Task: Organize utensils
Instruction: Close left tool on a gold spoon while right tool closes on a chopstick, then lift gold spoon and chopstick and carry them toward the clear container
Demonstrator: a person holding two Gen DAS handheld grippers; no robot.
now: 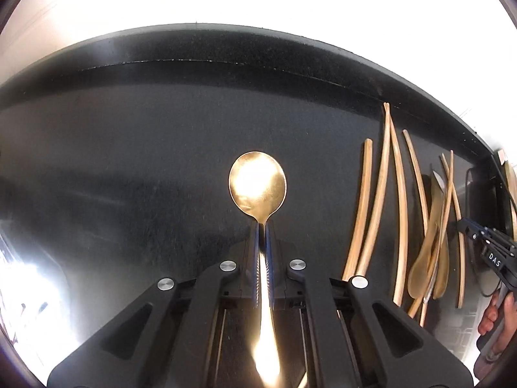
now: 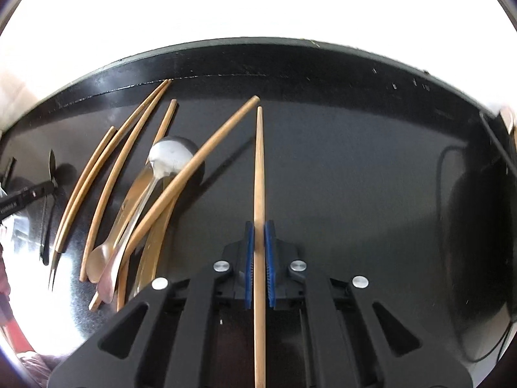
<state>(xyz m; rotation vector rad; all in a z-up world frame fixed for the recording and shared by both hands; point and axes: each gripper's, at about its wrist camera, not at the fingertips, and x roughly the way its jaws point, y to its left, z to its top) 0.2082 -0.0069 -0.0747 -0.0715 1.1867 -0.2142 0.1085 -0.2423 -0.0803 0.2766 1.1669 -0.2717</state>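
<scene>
My left gripper (image 1: pixel 263 226) is clamped on a gold spoon's (image 1: pixel 257 184) neck, bowl forward, above the black table (image 1: pixel 129 148). My right gripper (image 2: pixel 259 226) pinches a chopstick (image 2: pixel 259 168), tip ahead along the fingers. I should lay each parallel, clear of the pile (image 2: pixel 135 187).

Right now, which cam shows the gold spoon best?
Left wrist view: the gold spoon sits centred, its neck clamped in the left hand-held gripper, bowl fully visible and lit. In the right wrist view that gripper is only a dark sliver at the left edge, and the spoon cannot be made out.
</scene>
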